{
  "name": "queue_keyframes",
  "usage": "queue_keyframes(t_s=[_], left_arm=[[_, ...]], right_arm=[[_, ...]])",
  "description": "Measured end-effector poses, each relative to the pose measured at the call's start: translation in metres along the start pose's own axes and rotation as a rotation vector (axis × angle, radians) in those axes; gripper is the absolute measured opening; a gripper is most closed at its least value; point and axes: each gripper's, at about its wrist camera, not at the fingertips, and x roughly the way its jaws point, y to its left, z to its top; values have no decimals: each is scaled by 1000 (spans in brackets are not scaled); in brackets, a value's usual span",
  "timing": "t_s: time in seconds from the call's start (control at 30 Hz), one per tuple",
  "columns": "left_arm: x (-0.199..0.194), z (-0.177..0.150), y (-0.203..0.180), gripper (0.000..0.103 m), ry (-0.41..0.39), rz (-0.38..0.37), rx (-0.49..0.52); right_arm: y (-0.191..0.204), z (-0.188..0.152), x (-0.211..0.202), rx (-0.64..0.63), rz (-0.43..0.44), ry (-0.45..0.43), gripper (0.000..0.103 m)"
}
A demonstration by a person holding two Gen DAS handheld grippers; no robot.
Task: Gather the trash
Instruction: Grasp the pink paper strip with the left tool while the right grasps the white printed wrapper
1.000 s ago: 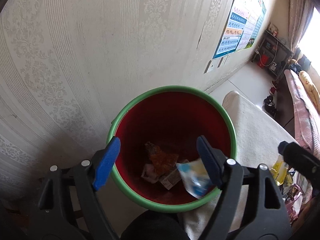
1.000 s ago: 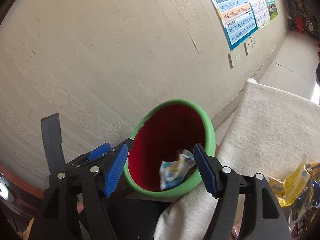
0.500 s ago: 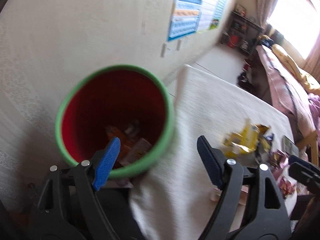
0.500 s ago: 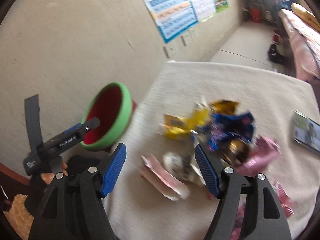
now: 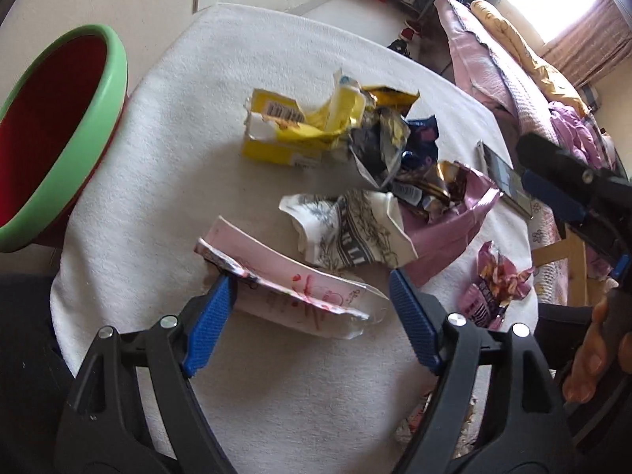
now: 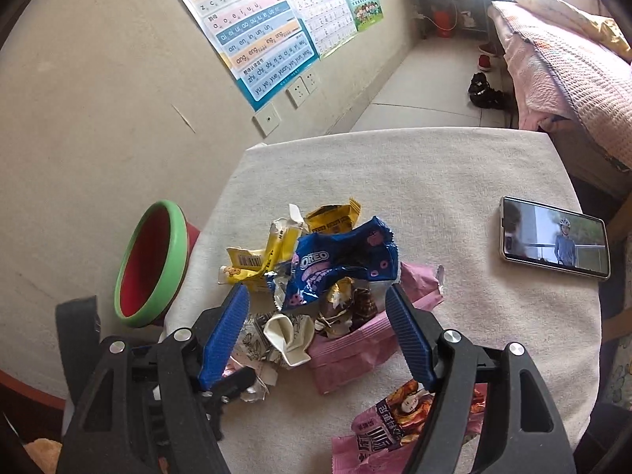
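Note:
A pile of wrappers lies on a white cloth-covered table (image 5: 166, 158): a pink-and-white wrapper (image 5: 292, 292), a white printed wrapper (image 5: 351, 233), a yellow box (image 5: 292, 126), a blue Oreo wrapper (image 6: 339, 260) and a pink bag (image 6: 355, 343). My left gripper (image 5: 312, 316) is open and empty, its jaws either side of the pink-and-white wrapper. My right gripper (image 6: 316, 335) is open and empty above the pile. The red bin with a green rim (image 5: 59, 138) stands left of the table; it also shows in the right wrist view (image 6: 154, 264).
A phone (image 6: 553, 237) playing a video lies at the table's right. A small pink snack wrapper (image 5: 493, 284) lies near the table's right edge. A wall with posters (image 6: 252, 27) is behind. A bed (image 6: 561, 63) stands at the far right.
Both grippers have swung away from the bin to the wrapper pile on the table. A blue-and-white wrapper seen at the bin a second ago is gone from view.

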Motion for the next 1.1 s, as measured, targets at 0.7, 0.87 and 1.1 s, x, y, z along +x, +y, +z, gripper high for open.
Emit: queue_keyframes(t_s=[0.7, 0.87, 1.1], left_arm=[[4, -23, 26, 80, 78, 24, -37], [1, -29, 31, 80, 81, 17, -58], [6, -30, 33, 80, 70, 29, -54]], right_arm=[[32, -27, 72, -113, 82, 227, 51], [30, -30, 92, -119, 31, 245, 52], [32, -31, 90, -102, 105, 253, 3]])
